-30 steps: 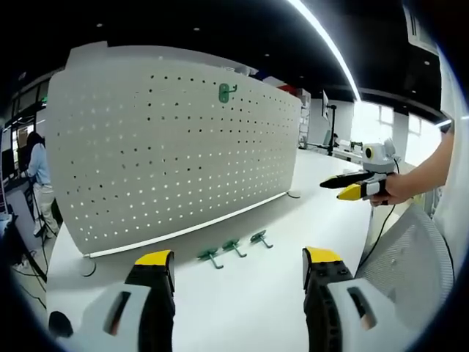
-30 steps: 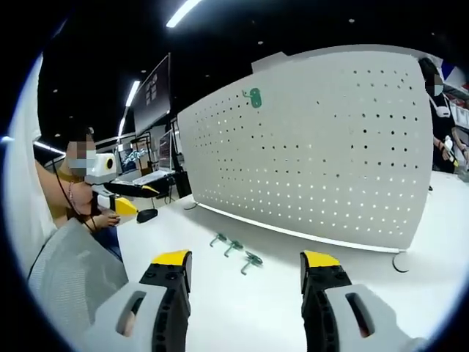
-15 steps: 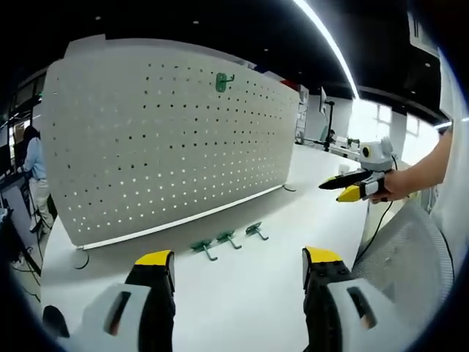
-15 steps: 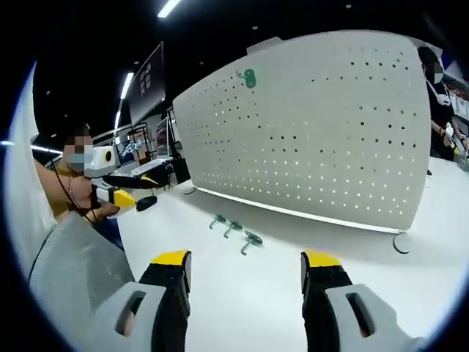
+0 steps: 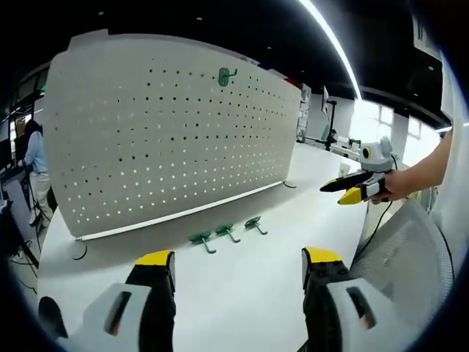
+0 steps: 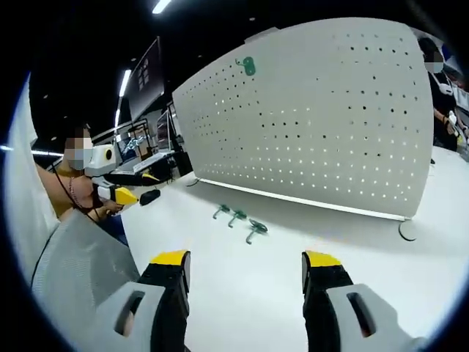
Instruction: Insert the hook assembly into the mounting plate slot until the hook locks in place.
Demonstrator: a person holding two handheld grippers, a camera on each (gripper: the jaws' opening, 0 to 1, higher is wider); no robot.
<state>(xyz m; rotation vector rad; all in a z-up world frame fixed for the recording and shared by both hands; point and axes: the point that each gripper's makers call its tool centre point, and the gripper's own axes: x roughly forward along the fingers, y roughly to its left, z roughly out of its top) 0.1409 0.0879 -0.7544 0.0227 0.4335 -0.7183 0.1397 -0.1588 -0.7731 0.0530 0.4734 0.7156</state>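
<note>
On our white counter (image 5: 249, 286) three green hooks (image 5: 224, 232) lie in a row along the upright pegboard (image 5: 168, 147), stems toward us; both claws gape empty

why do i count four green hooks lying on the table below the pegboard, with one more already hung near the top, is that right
Not four. The left gripper view shows three green hooks lying on the table below the pegboard. The rest holds: one more green hook is already hung near the top.
</note>
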